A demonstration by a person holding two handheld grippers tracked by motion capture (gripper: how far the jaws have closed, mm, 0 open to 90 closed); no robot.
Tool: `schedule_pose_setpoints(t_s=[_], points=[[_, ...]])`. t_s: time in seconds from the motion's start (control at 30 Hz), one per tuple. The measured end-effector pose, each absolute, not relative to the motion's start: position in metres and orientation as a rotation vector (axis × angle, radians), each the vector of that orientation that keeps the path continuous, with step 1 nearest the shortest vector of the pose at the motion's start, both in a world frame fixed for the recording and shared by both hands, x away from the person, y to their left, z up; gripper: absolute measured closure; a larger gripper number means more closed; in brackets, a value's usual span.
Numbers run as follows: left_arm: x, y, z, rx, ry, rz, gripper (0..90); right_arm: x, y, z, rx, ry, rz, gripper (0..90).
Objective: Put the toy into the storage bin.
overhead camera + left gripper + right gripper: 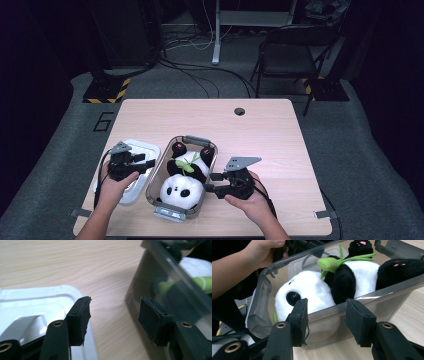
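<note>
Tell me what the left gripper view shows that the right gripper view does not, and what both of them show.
The left gripper view has the white lid lying flat on the table beside the left claw, whose jaws stand apart with nothing between them. The right gripper view has the toy panda's face and green leaf, a hand, and the right claw at the box wall. Both show the clear plastic box and the wooden table.

Panda toy [317, 290] lower body hidden by box wall [372, 297]
</note>
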State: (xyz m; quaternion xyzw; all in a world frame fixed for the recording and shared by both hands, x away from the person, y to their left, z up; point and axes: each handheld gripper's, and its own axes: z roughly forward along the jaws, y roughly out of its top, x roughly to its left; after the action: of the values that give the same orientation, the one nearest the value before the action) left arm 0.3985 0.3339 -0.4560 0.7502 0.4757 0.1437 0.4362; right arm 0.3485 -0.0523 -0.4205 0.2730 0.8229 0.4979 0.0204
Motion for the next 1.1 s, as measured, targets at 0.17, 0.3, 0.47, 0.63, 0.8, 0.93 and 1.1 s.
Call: schedule_pose_setpoints(t_s=[0.17,0.3,0.47,0.63,0.8,0.93,1.1], points=[[0.397,0.348,-0.463,1.880,1.234,0.415,42.2,0.350,-0.048,-0.421,0.848,2.549,1.551,52.1],[0.397,0.354,-0.464,1.887,1.249,0.447,42.4,0.349,-0.043,-0.421,0.835,2.543,1.549,52.4],[0.396,0.359,-0.466,1.859,1.269,0.420,42.8,0.349,-0.043,-0.420,0.821,2.518,1.555,52.4],[0.396,0.360,-0.467,1.853,1.268,0.421,43.1,0.350,-0.048,-0.419,0.827,2.501,1.552,52.1],[0.396,0.363,-0.465,1.845,1.270,0.424,43.0,0.351,-0.053,-0.418,0.842,2.487,1.551,51.9],[0.396,0.369,-0.466,1.831,1.281,0.431,42.9,0.352,-0.054,-0.418,0.852,2.480,1.554,51.8],[0.397,0.379,-0.464,1.831,1.311,0.509,44.4,0.353,-0.058,-0.418,0.861,2.471,1.541,51.6]])
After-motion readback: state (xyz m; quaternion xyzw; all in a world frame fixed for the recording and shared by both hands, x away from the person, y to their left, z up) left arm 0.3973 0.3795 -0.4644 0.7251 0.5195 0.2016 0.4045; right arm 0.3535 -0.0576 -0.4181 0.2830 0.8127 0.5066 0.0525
